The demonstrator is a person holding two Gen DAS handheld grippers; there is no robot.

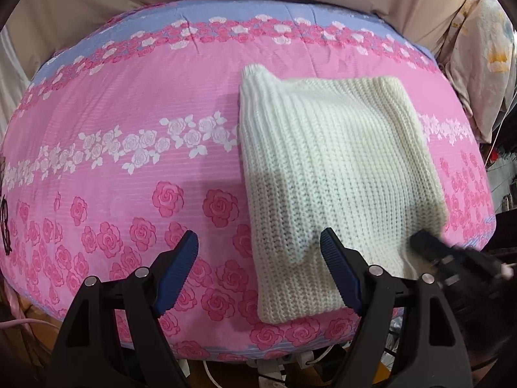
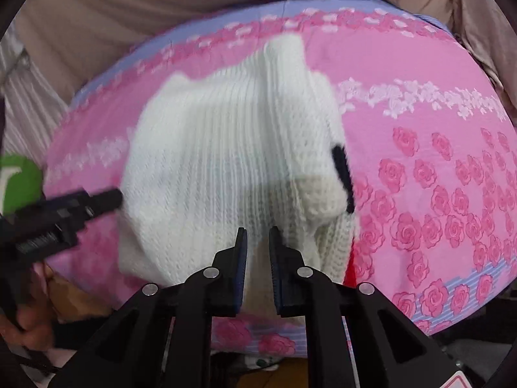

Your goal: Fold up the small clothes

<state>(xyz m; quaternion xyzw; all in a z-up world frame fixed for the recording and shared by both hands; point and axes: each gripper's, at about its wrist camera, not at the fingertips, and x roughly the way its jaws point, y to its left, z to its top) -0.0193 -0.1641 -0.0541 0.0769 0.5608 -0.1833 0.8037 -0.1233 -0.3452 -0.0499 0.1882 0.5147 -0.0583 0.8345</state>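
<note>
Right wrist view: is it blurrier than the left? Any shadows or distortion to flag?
Right wrist: yes, motion blur smears the white knit garment and floral quilt. Left wrist: knit ribs sharp, only the right gripper at the edge is blurred; soft shadow across the garment's near end. Both: strong fisheye bulge, dark corner vignette.

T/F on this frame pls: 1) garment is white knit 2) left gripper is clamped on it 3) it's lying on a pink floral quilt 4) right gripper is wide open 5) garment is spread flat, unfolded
1) True: the garment is white ribbed knit.
2) False: the left gripper is open, holding nothing.
3) True: it lies on the pink rose-print quilt.
4) False: the right gripper has only a narrow gap between its fingers.
5) False: it is folded into a compact block.
</note>
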